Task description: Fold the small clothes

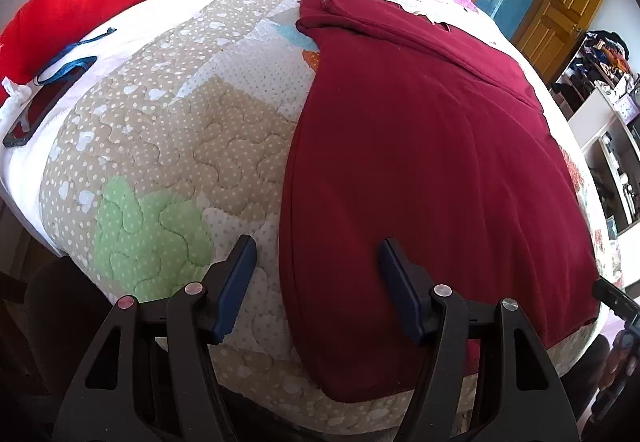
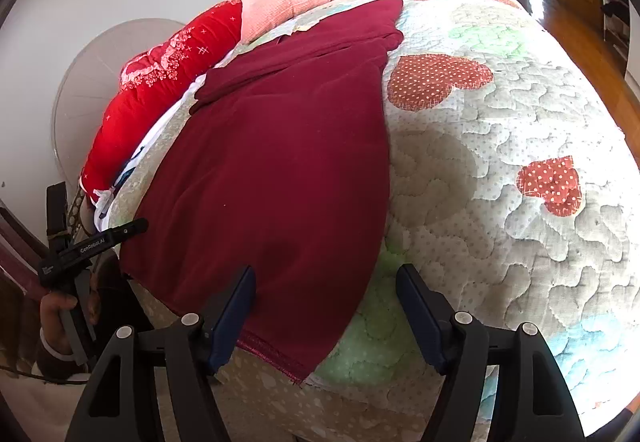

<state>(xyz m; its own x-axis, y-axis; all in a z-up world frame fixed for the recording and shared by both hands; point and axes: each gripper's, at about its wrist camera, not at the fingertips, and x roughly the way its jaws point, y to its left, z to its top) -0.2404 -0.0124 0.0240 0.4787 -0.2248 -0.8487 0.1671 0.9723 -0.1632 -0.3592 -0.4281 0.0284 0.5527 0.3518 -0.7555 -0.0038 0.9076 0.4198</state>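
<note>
Left wrist view, left to right: a dark phone (image 1: 38, 103) at the left edge on the patchwork quilt (image 1: 168, 145); the left gripper (image 1: 318, 254) at bottom centre, jaws spread, nothing between them, straddling the left edge of the maroon garment (image 1: 432, 161), which lies flat across the right half. Right wrist view: the maroon garment (image 2: 272, 161) fills the centre-left; the right gripper (image 2: 326, 282), jaws spread and empty, sits over its lower right hem corner.

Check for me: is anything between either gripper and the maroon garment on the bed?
Nothing visible is. The maroon garment lies flat on the quilt. The left gripper straddles its near left edge, the right gripper its near right edge; both have open jaws with only cloth and quilt beneath.
</note>
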